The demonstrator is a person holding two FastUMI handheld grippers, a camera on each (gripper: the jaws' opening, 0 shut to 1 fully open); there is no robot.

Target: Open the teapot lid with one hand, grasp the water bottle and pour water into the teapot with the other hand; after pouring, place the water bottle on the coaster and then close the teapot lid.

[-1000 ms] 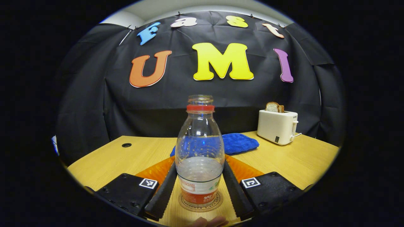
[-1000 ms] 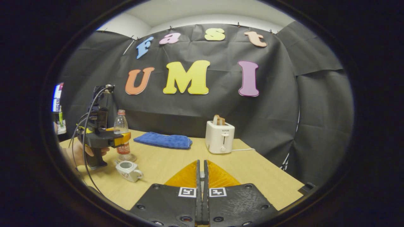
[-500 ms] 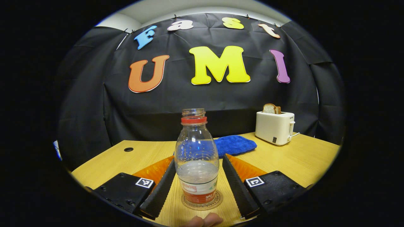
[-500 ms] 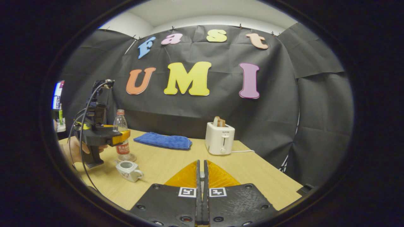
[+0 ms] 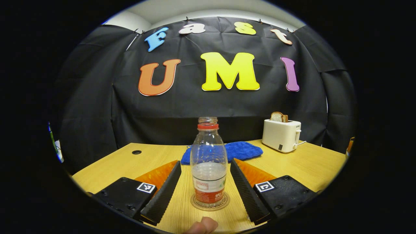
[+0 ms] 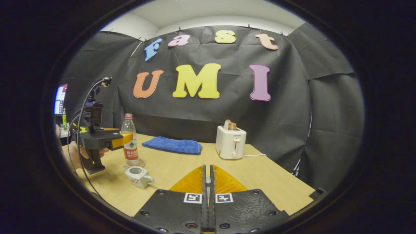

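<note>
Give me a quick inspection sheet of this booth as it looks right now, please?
Surface: wooden table, with a round hole.
Job's things: water bottle upright on coaster; teapot without lid.
Clutter: blue cloth; toaster holding bread.
Grippers: left gripper open, fingers apart from bottle; right gripper shut, with nothing visible between its fingers.
Cables: black cable on left gripper; toaster cord.
Surroundings: black cloth wall.

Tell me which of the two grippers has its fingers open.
The left gripper: its fingers stand apart on either side of the water bottle, touching neither side. The right gripper has its fingers closed together, holding nothing.
</note>
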